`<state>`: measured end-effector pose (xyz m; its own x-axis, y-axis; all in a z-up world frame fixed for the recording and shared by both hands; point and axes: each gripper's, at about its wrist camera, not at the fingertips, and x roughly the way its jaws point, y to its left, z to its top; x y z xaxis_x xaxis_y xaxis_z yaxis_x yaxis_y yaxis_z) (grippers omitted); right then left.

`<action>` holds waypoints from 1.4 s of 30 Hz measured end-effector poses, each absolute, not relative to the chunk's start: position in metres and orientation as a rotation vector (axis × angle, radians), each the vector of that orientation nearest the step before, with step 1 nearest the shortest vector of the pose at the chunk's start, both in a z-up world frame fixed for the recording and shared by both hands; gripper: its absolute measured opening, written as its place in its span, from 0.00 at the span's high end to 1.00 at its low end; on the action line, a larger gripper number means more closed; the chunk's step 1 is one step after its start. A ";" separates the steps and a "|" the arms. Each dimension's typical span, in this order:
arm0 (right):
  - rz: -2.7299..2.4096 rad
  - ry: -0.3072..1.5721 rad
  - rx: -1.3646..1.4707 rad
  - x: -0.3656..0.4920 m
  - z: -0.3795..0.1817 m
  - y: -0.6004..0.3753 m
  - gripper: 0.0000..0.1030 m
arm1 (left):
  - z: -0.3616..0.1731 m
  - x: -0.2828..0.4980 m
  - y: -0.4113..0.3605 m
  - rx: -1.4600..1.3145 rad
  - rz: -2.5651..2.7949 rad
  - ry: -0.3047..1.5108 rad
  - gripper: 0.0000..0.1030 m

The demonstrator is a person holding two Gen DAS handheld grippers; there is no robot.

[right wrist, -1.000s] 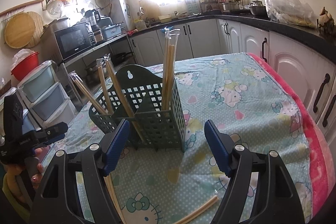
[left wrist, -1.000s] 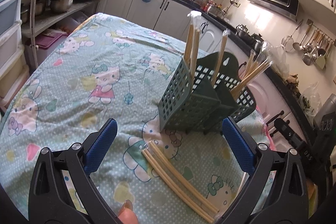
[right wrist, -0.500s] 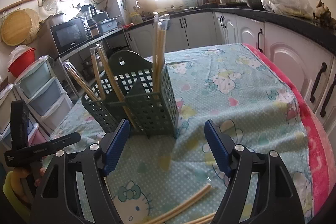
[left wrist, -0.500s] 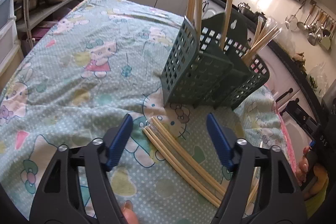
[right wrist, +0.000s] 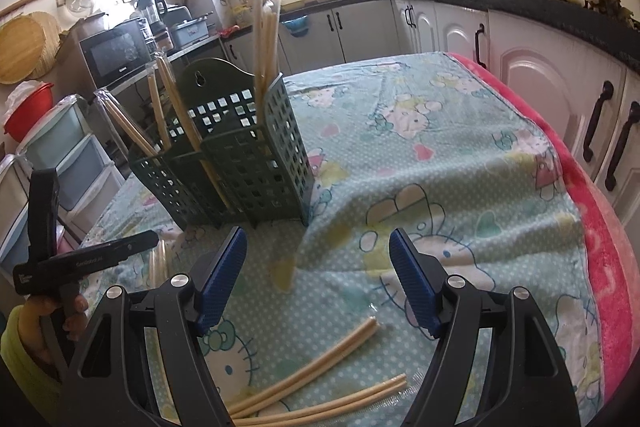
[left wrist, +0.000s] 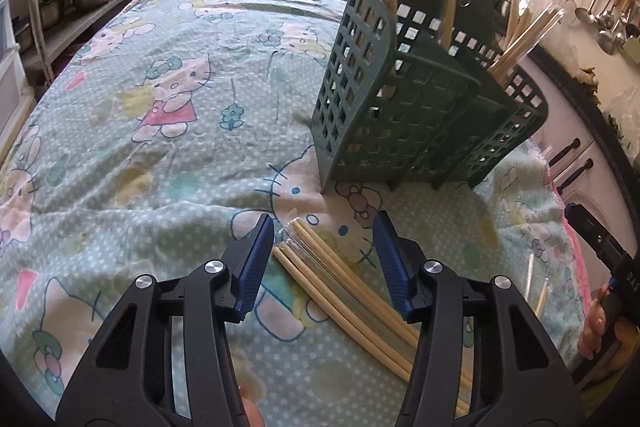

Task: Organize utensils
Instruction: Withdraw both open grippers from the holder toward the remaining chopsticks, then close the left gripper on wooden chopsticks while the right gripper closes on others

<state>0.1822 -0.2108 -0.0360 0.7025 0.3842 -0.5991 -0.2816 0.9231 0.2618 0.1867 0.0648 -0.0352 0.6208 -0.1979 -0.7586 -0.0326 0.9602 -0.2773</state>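
In the left wrist view, the left hand-held gripper (left wrist: 324,263) is held with its jaws apart and empty, set on either side of the near end of a bundle of chopsticks (left wrist: 340,291) lying on the cloth-covered surface (left wrist: 160,155); a green basket (left wrist: 416,119) holding upright chopsticks is seen just beyond. In the right wrist view, the right hand-held gripper (right wrist: 318,279) is likewise held apart and empty above loose chopsticks (right wrist: 316,375) on the surface (right wrist: 440,155), with the basket (right wrist: 240,163) standing ahead to the left.

Clothed table (left wrist: 168,155): caddy (left wrist: 408,123), chopsticks (left wrist: 344,299).
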 end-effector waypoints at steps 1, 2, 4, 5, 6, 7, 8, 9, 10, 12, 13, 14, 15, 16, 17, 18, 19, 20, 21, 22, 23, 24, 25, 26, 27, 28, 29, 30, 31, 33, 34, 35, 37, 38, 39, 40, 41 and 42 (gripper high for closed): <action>0.370 0.703 0.156 0.183 -0.037 -0.211 0.31 | -0.036 0.189 0.065 -0.271 -0.094 0.903 0.59; 0.368 0.705 0.156 0.183 -0.038 -0.212 0.31 | -0.037 0.191 0.065 -0.268 -0.093 0.908 0.60; 0.365 0.709 0.158 0.182 -0.039 -0.213 0.31 | -0.041 0.196 0.065 -0.256 -0.092 0.924 0.66; 0.363 0.711 0.158 0.182 -0.040 -0.214 0.31 | -0.043 0.198 0.065 -0.251 -0.091 0.932 0.68; 0.361 0.712 0.158 0.182 -0.041 -0.214 0.31 | -0.045 0.199 0.065 -0.247 -0.089 0.935 0.72; 0.359 0.713 0.158 0.182 -0.041 -0.215 0.31 | -0.046 0.200 0.064 -0.242 -0.089 0.940 0.75; 0.357 0.714 0.158 0.182 -0.041 -0.216 0.31 | -0.048 0.200 0.064 -0.237 -0.090 0.944 0.76; 0.354 0.716 0.159 0.182 -0.042 -0.217 0.31 | -0.049 0.201 0.063 -0.231 -0.088 0.947 0.78; 0.350 0.719 0.159 0.182 -0.042 -0.219 0.31 | -0.050 0.202 0.062 -0.227 -0.088 0.948 0.80; 0.338 0.728 0.160 0.182 -0.044 -0.222 0.31 | -0.050 0.203 0.060 -0.211 -0.087 0.947 0.85; 0.331 0.737 0.163 0.183 -0.046 -0.224 0.31 | -0.050 0.204 0.059 -0.208 -0.088 0.948 0.87; 0.324 0.746 0.165 0.183 -0.048 -0.226 0.31 | -0.050 0.205 0.058 -0.207 -0.091 0.950 0.87; 0.314 0.759 0.168 0.183 -0.050 -0.229 0.31 | -0.050 0.207 0.056 -0.206 -0.096 0.953 0.89; 0.307 0.770 0.170 0.184 -0.052 -0.231 0.31 | -0.050 0.208 0.054 -0.202 -0.099 0.954 0.90; 0.300 0.785 0.172 0.185 -0.055 -0.234 0.31 | -0.050 0.209 0.052 -0.199 -0.103 0.955 0.90; 0.295 0.797 0.171 0.185 -0.057 -0.235 0.31 | -0.050 0.210 0.050 -0.196 -0.107 0.957 0.91; 0.288 0.815 0.168 0.186 -0.060 -0.237 0.31 | -0.050 0.211 0.048 -0.191 -0.112 0.958 0.93; 0.284 0.834 0.164 0.187 -0.063 -0.239 0.31 | -0.050 0.212 0.044 -0.184 -0.117 0.959 0.93; 0.283 0.845 0.163 0.186 -0.066 -0.240 0.31 | -0.050 0.213 0.042 -0.180 -0.120 0.960 0.93; 0.283 0.856 0.164 0.186 -0.068 -0.241 0.31 | -0.050 0.214 0.040 -0.179 -0.122 0.960 0.94; 0.282 0.866 0.165 0.185 -0.071 -0.242 0.31 | -0.050 0.216 0.038 -0.179 -0.125 0.960 0.94; 0.283 0.872 0.165 0.185 -0.073 -0.242 0.31 | -0.051 0.217 0.036 -0.178 -0.127 0.962 0.95; 0.285 0.878 0.167 0.185 -0.075 -0.243 0.31 | -0.051 0.218 0.035 -0.177 -0.126 0.961 0.98; 0.289 0.880 0.172 0.185 -0.076 -0.243 0.31 | -0.051 0.219 0.035 -0.178 -0.126 0.962 0.99; 0.293 0.881 0.175 0.185 -0.076 -0.242 0.33 | -0.051 0.221 0.034 -0.185 -0.130 0.965 0.99; 0.299 0.882 0.175 0.184 -0.076 -0.241 0.36 | -0.050 0.222 0.033 -0.190 -0.130 0.965 1.00; 0.314 0.885 0.171 0.184 -0.076 -0.238 0.37 | -0.050 0.223 0.033 -0.192 -0.132 0.965 1.00; 0.327 0.891 0.169 0.185 -0.076 -0.236 0.40 | -0.049 0.224 0.031 -0.193 -0.135 0.963 1.00; 0.338 0.901 0.165 0.185 -0.077 -0.233 0.42 | -0.049 0.224 0.030 -0.195 -0.136 0.959 1.00; 0.356 0.928 0.156 0.186 -0.081 -0.227 0.46 | -0.048 0.225 0.029 -0.201 -0.144 0.961 1.00; 0.364 0.940 0.153 0.186 -0.083 -0.224 0.48 | -0.048 0.226 0.028 -0.206 -0.146 0.962 1.00; 0.363 0.949 0.146 0.185 -0.085 -0.222 0.48 | -0.048 0.227 0.025 -0.207 -0.148 0.963 1.00; 0.355 0.950 0.134 0.184 -0.086 -0.218 0.49 | -0.048 0.226 0.025 -0.215 -0.161 0.974 0.99; 0.352 0.950 0.133 0.185 -0.086 -0.218 0.50 | -0.048 0.225 0.026 -0.221 -0.165 0.979 0.98; 0.349 0.952 0.134 0.186 -0.086 -0.218 0.54 | -0.048 0.224 0.027 -0.220 -0.169 0.983 0.93; 0.344 0.953 0.138 0.187 -0.086 -0.218 0.57 | -0.049 0.223 0.028 -0.219 -0.168 0.986 0.85; 0.342 0.953 0.137 0.186 -0.086 -0.218 0.59 | -0.050 0.222 0.028 -0.219 -0.169 0.989 0.82; 0.342 0.955 0.133 0.190 -0.087 -0.216 0.64 | -0.050 0.221 0.028 -0.220 -0.171 0.992 0.80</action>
